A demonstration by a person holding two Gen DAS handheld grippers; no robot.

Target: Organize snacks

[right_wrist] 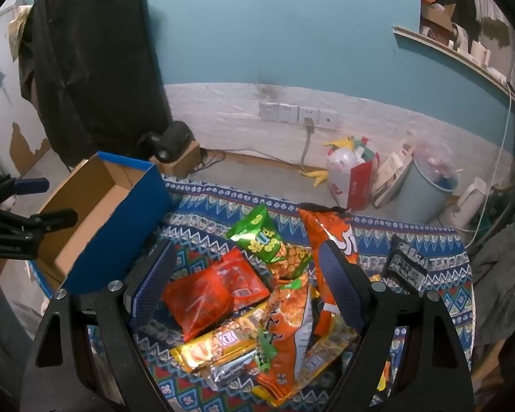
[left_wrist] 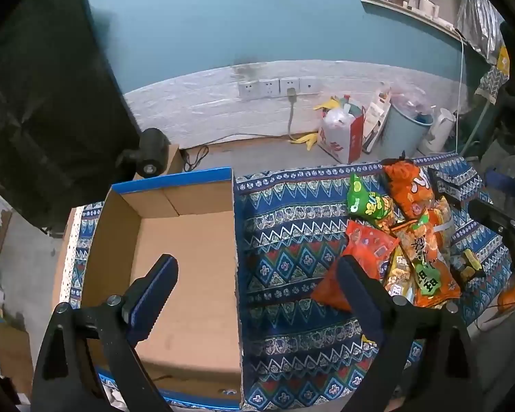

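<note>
The left wrist view looks down from above the cardboard box (left_wrist: 189, 257), facing the blue wall (left_wrist: 223, 10). The right wrist view hangs nearer, over the snack pile (right_wrist: 257, 292), facing the same way. Both share the box, the pile, the patterned cloth (left_wrist: 292, 223) and the wall sockets (right_wrist: 293, 114).

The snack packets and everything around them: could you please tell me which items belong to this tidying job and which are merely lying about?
Job:
green packet
red packet
tall orange bag
gold packet
cardboard box

Lying about:
bin
kettle
red carrier bag
wall sockets
</note>
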